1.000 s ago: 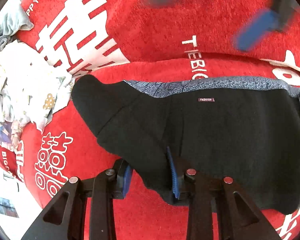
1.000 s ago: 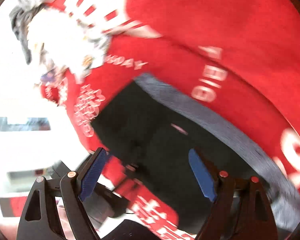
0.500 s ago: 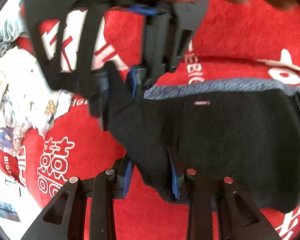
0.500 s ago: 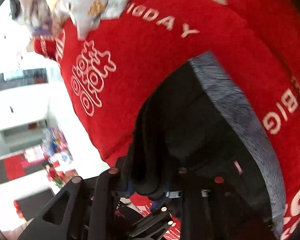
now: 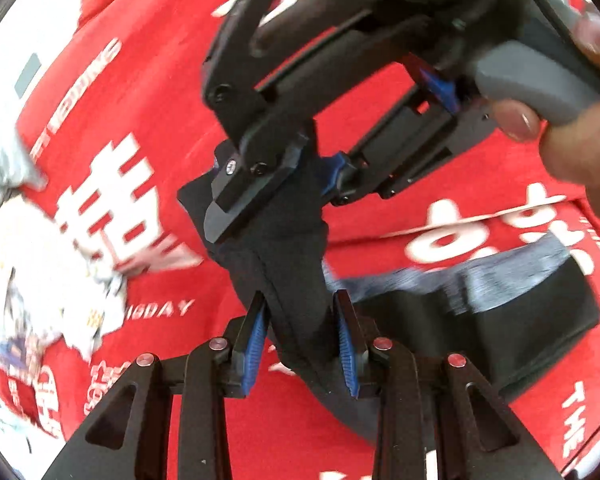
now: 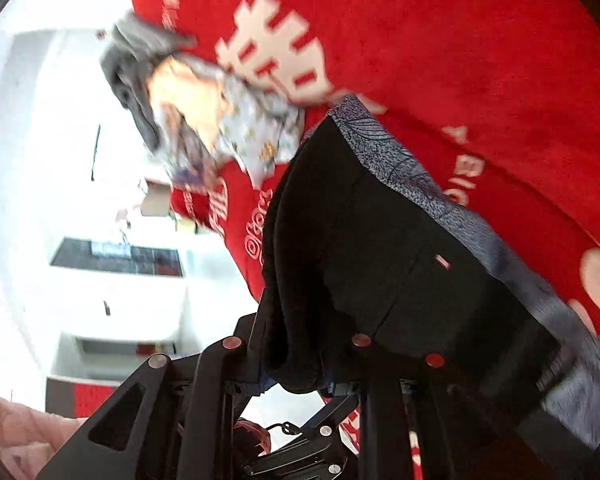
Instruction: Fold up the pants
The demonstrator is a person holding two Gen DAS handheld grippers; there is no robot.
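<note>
Red blanket (image 5: 380, 56) with big white lettering covers the whole work surface, black pants (image 6: 380, 248) being lifted off it at one end.

So both grippers have a pinch on the same bunched-up black end of the pants. Left gripper (image 5: 302, 336) has its blue pads close together with a thick fold of black fabric squeezed between them. Right gripper (image 5: 300, 184) comes in from above in the left view and clamps the fabric a bit further up; in its own view (image 6: 296, 364) the cloth bulges right over the fingers, hiding the pads. A hand (image 5: 572, 120) is wrapped around the right gripper's gray handle. Rest of the pants, with the gray patterned waistband (image 6: 428, 188), trails back down onto the blanket. Off to the side sits a pile of pale printed clothes (image 6: 236, 120) with something gray (image 6: 132, 64) beside it.
</note>
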